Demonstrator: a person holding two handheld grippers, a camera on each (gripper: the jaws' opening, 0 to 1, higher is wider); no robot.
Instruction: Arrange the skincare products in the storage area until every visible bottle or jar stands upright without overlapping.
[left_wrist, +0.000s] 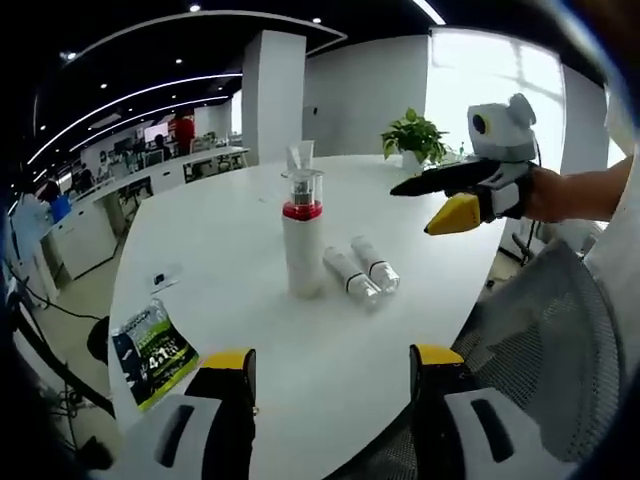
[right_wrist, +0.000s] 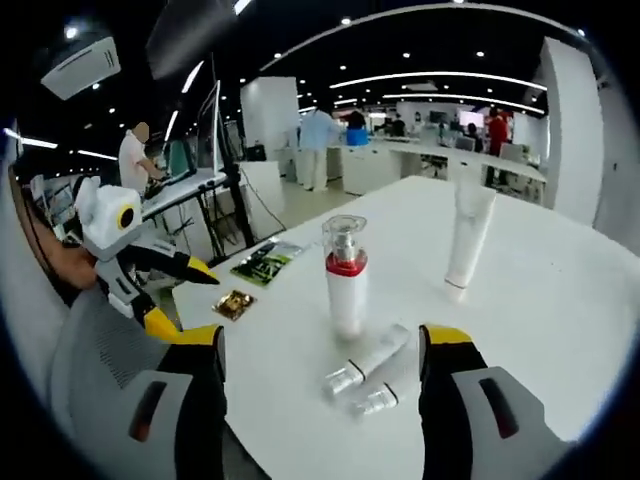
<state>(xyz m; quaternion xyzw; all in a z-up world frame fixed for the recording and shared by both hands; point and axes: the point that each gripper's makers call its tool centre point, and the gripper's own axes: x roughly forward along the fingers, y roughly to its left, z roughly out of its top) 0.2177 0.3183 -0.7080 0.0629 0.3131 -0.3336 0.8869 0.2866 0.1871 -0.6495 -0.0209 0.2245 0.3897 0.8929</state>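
Tools (left_wrist: 330, 370) (right_wrist: 322, 345) both gape apart; 2 small bottles (right_wrist: 365, 375) lie beside upright pump bottle (right_wrist: 345, 275).

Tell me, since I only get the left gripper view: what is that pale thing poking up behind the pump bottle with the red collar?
Observer: It's a white tube, standing upright on its cap, clearly apart from the pump bottle.
Operator: And the little ones lying down, is anything holding them?
Observer: No. The two small bottles lie on their sides on the table, just ahead of the right claw, whose jaws stand wide open and empty.
Operator: Is there anything else near the table's edge?
Observer: A small gold packet lies flat near the green sachet.
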